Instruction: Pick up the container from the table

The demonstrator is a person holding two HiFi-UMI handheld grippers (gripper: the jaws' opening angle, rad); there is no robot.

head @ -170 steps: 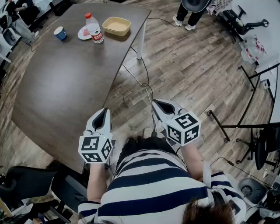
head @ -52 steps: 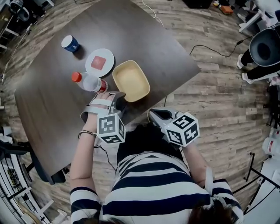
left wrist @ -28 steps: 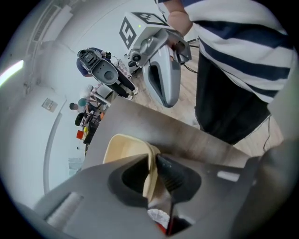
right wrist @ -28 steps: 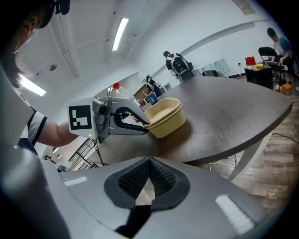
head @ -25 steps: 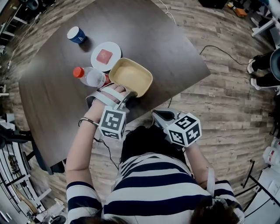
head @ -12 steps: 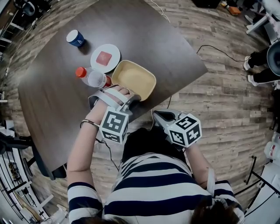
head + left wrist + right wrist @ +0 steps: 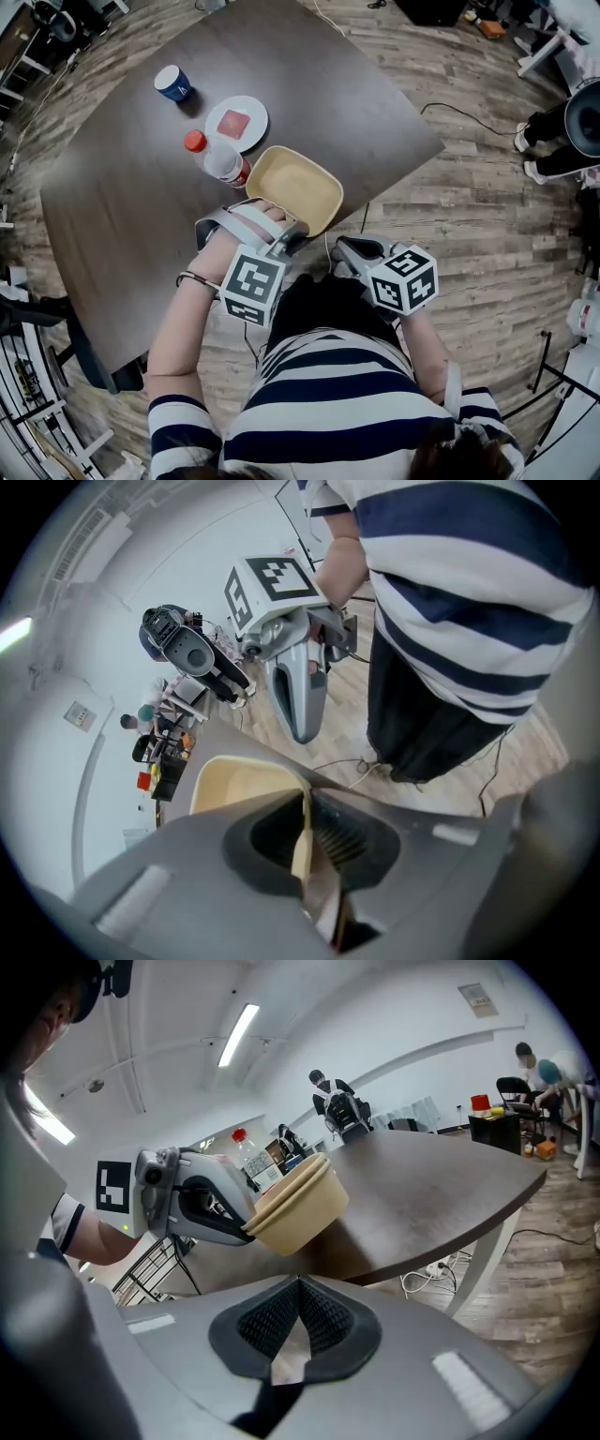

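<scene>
Container (image 7: 295, 187), tan, empty, is over the table's (image 7: 122, 216) near edge, tilted; in right gripper view it looks lifted off the top. Left tool (image 7: 287, 234) pinches its near rim. Right tool (image 7: 349, 251) is pressed together on nothing, off the table to the right. Bottle (image 7: 223, 159) is just left of the container, w/ plate (image 7: 236, 123) & cup (image 7: 172, 82) farther.
</scene>
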